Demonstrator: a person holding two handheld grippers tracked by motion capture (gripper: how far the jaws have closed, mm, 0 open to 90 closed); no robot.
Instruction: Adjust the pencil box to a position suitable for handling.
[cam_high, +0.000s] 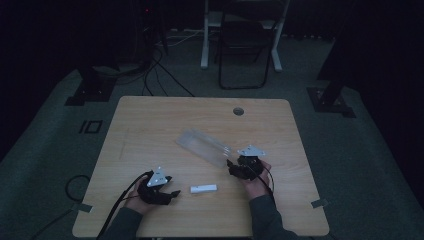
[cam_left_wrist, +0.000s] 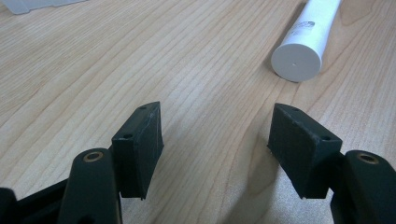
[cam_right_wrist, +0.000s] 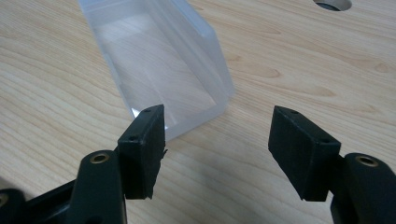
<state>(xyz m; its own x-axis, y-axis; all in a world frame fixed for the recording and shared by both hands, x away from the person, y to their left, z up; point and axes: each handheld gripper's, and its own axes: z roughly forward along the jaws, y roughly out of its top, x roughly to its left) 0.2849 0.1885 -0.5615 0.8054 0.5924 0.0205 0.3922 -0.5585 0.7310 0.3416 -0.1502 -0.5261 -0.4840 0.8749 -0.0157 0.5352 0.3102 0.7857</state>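
Note:
A clear plastic box (cam_high: 204, 147) lies slanted across the middle of the wooden table (cam_high: 150, 120). In the right gripper view the box (cam_right_wrist: 163, 65) shows its near open end just ahead of the left jaw. My right gripper (cam_high: 231, 166) (cam_right_wrist: 217, 135) is open, nothing between its jaws, close to the box's near right end. A white tube (cam_high: 203, 188) lies on the table near the front. In the left gripper view the tube (cam_left_wrist: 306, 39) shows its flat cap end ahead and to the right. My left gripper (cam_high: 174, 192) (cam_left_wrist: 217, 135) stands open, a short way left of the tube.
A round cable hole (cam_high: 238, 111) sits in the table's far right part. Beyond the table stand a folding chair (cam_high: 243, 45) and dark stands on a grey floor. Cables trail off the table's front left corner.

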